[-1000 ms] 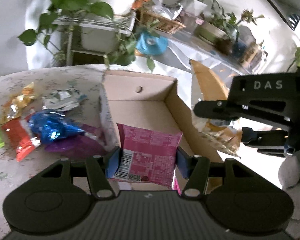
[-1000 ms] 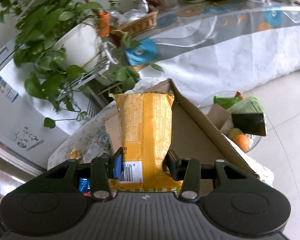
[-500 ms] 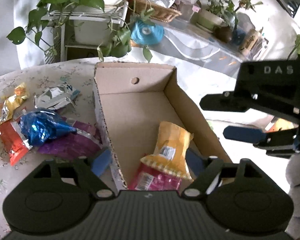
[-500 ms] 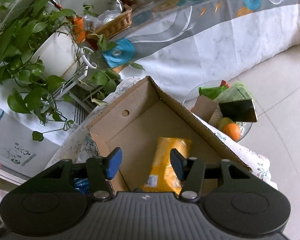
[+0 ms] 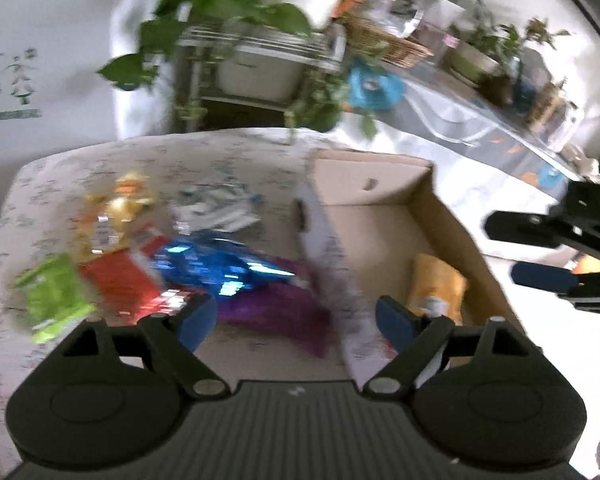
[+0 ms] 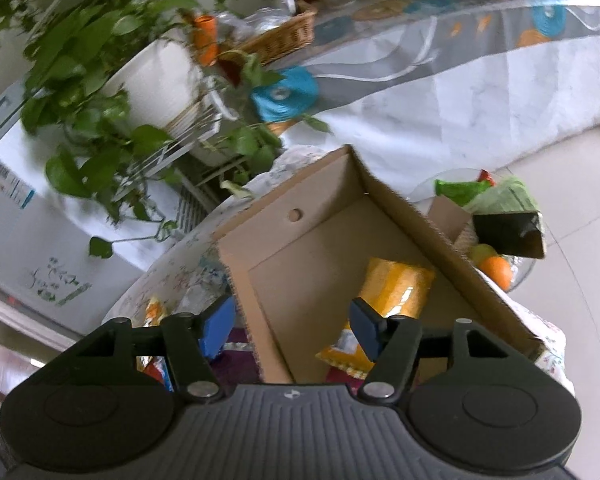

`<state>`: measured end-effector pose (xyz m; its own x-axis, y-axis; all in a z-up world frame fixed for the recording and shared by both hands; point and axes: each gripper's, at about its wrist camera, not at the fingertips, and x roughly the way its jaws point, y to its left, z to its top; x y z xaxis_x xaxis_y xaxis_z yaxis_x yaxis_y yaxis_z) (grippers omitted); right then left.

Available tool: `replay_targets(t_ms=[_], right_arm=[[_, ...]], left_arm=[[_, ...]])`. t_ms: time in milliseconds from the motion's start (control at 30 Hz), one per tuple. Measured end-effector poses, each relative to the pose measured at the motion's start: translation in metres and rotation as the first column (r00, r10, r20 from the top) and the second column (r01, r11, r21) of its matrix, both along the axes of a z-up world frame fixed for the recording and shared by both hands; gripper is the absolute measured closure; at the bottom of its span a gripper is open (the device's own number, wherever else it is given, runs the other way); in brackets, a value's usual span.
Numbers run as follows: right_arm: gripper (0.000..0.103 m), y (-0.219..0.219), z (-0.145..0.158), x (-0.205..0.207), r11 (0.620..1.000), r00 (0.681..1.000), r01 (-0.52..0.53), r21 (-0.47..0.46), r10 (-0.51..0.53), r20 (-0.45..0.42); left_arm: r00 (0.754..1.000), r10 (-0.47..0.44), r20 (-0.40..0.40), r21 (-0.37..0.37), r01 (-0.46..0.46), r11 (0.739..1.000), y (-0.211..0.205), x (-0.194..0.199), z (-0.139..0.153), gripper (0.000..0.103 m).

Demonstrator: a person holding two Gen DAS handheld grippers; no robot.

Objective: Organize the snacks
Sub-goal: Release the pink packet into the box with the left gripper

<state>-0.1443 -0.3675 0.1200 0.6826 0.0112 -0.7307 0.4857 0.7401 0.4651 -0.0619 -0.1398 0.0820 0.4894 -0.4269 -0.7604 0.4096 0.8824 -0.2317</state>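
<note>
Between deliveries now, by the look of it: both tools are empty-handed and the job reads as roughly a third done, with a fresh pickup due next.

Biggest thing first, the bench (image 5: 228, 152), draped in a floral cloth, carries everything. On its right side sits the cardboard box (image 5: 364, 176), open-topped, and inside lies a yellow packet (image 6: 396, 288) flat on the floor of it, with a sliver of a pink packet (image 6: 340, 374) just below, mostly hidden by the tool.

Left of the box, out on the cloth, the loose pile waits: purple packet (image 5: 276, 308) nearest, blue foil packet (image 5: 220, 268) overlapping it, red packet (image 5: 120, 284), green packet (image 5: 52, 296), gold packet (image 5: 120, 204) and silver packet (image 5: 216, 208) further back. The view is blurred here, so the edges are soft.

The left tool (image 5: 296, 318) is spread wide, gripping nothing, poised over the purple packet and the box's near wall. The right tool (image 6: 294, 330) is likewise wide open and empty, straddling the box's left wall.

Next move, I'd say: the left tool drops onto the purple or blue packet, pinching a thin crinkly edge cleanly.
</note>
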Motion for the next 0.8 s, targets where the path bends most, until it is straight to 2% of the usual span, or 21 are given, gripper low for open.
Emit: replay_targets(t_ms=[167,367,433,633,800], right_arm=[[0.03,0.017,0.003,0.009,0.997,0.997,-0.072,-0.024,0.073,0.017],[0.03,0.037,0.003,0.02,0.987,0.988,-0.151,-0.048,0.153,0.026],[0.03,0.044,0.003,0.024,0.983,0.984,-0.175,-0.056,0.177,0.028],[0.03,0.064,-0.001,0.039,0.968,0.969,-0.244,-0.06,0.246,0.026],[0.03,0.078,-0.006,0.056,0.955,0.956,-0.293,-0.041,0.294,0.014]], left_arm=[[0.996,0.082,-0.024,-0.005,-0.082,0.997,0.039,0.019,0.0,0.016],[0.991,0.133,-0.007,0.036,-0.133,0.991,0.074,0.036,-0.003,0.015],[0.988,0.156,-0.018,0.034,-0.155,0.987,0.086,0.044,-0.005,0.011],[0.969,0.246,-0.037,0.033,-0.245,0.969,0.122,0.069,-0.015,0.009],[0.947,0.305,-0.098,0.066,-0.3,0.952,0.144,0.09,-0.035,0.009]])
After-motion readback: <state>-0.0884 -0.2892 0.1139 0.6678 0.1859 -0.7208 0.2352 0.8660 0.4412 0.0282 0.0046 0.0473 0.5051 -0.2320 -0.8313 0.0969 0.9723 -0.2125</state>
